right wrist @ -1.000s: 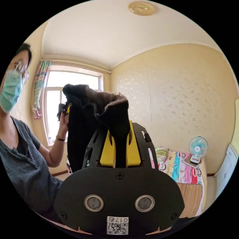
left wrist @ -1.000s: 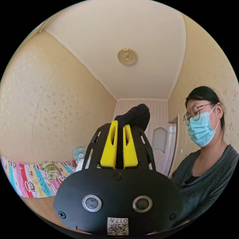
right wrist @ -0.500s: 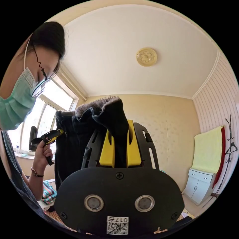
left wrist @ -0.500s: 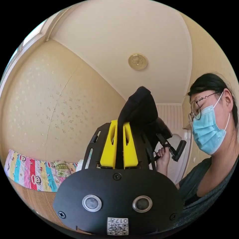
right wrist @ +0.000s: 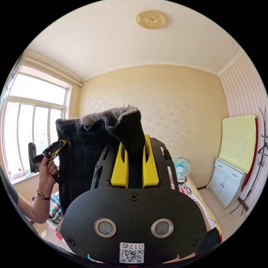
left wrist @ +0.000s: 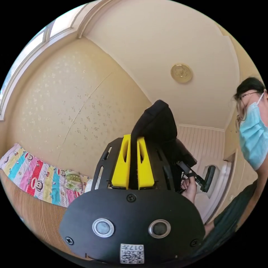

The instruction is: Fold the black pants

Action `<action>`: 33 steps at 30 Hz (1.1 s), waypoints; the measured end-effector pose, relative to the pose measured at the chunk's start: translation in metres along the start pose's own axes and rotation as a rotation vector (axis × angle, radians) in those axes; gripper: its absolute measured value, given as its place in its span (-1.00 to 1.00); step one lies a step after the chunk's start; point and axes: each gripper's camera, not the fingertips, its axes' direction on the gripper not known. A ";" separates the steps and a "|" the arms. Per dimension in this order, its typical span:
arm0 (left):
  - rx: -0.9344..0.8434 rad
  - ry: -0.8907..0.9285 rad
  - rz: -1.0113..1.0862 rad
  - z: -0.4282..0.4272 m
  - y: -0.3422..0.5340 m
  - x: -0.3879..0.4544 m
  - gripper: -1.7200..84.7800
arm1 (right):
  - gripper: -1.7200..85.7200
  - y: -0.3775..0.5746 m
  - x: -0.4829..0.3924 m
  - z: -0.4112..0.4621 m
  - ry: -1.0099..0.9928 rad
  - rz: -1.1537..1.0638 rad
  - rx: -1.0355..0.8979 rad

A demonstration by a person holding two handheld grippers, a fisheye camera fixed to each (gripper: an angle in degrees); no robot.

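The black pants hang in the air, stretched by their waistband with a grey fleecy lining showing at the top edge. My right gripper is shut on one end of the waistband, black cloth bulging above its yellow jaws. At the other end, the left gripper pinches the band in the person's hand. In the left gripper view, my left gripper is shut on a fold of the pants. The right gripper's handle shows behind it, held in a hand.
A bed with a colourful cartoon sheet lies below along the wall. A small fan, a white cabinet and a coat stand stand at the right. A window is at the left. The person's masked face is close by.
Both cameras have swung round, so the room has shifted in each view. The pants stay gripped at both ends, and the waistband now looks more spread out between the grippers.
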 end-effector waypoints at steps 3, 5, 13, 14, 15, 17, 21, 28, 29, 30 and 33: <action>-0.243 -0.134 -0.047 0.148 -0.028 -0.116 -0.80 | -0.74 0.011 0.073 0.190 0.003 0.057 -0.340; -0.394 -0.232 -0.126 0.206 -0.020 -0.191 -0.78 | -0.77 0.066 0.113 0.268 0.015 0.119 -0.510; -0.874 -0.471 -0.335 0.151 0.237 -0.409 -0.78 | -0.82 0.451 0.138 0.290 -0.233 0.149 -1.114; -0.988 -0.506 -0.403 0.127 0.292 -0.435 -0.78 | -0.82 0.517 0.141 0.276 -0.243 0.195 -1.224; -1.078 -0.516 -0.468 0.100 0.343 -0.457 -0.78 | -0.81 0.547 0.142 0.267 -0.249 0.216 -1.274; -1.216 -0.527 -0.527 0.061 0.412 -0.478 -0.78 | -0.81 0.646 0.144 0.219 -0.204 0.262 -1.435; -1.502 -0.526 -0.546 0.002 0.522 -0.489 -0.76 | -0.78 0.738 0.140 0.133 -0.092 0.272 -1.594; -1.624 -0.565 -0.450 -0.065 0.573 -0.459 -0.82 | -0.87 0.818 0.119 -0.015 -0.063 0.238 -1.721; -1.664 -0.525 -0.497 -0.074 0.576 -0.456 -0.86 | -0.88 0.820 0.122 -0.033 -0.109 0.292 -1.738; -1.715 -0.437 -0.545 -0.081 0.580 -0.451 -0.87 | -0.89 0.822 0.122 -0.041 -0.145 0.306 -1.756; -1.773 -0.274 -0.600 -0.105 0.579 -0.435 -0.88 | -0.89 0.831 0.122 -0.080 -0.297 0.329 -1.896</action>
